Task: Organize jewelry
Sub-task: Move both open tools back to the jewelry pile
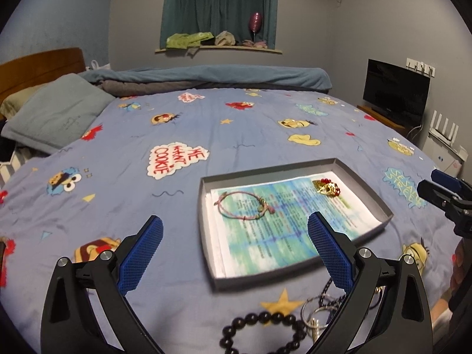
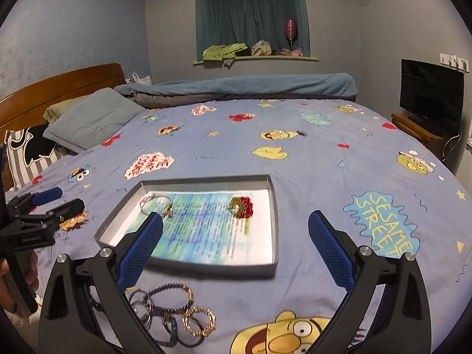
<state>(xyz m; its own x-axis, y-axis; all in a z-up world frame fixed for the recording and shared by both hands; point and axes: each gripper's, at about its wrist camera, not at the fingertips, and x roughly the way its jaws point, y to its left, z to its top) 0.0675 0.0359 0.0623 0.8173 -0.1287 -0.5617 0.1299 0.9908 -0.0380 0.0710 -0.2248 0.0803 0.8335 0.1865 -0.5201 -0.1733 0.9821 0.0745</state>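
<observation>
A shallow grey tray (image 1: 370, 188) (image 2: 274, 206) lined with a printed sheet lies on the bed. In it are a pink cord bracelet (image 1: 244, 206) (image 2: 156, 203) at the left and a gold-and-red piece (image 1: 327, 187) (image 2: 241, 206) at the right. Loose jewelry lies on the bedspread in front of the tray: a black bead bracelet (image 1: 259, 330), silver rings (image 1: 315, 309), and a pile of bangles and chains (image 2: 177, 312). My left gripper (image 1: 234, 233) is open and empty above the bedspread near the tray's left front. My right gripper (image 2: 236, 230) is open and empty over the tray's front edge.
The bed has a blue cartoon-print cover (image 1: 206, 124). Pillows (image 1: 56, 112) and a wooden headboard (image 2: 59, 88) are at the left, a rolled blanket (image 1: 206, 76) at the far side. A TV (image 2: 430, 94) on a stand is at the right.
</observation>
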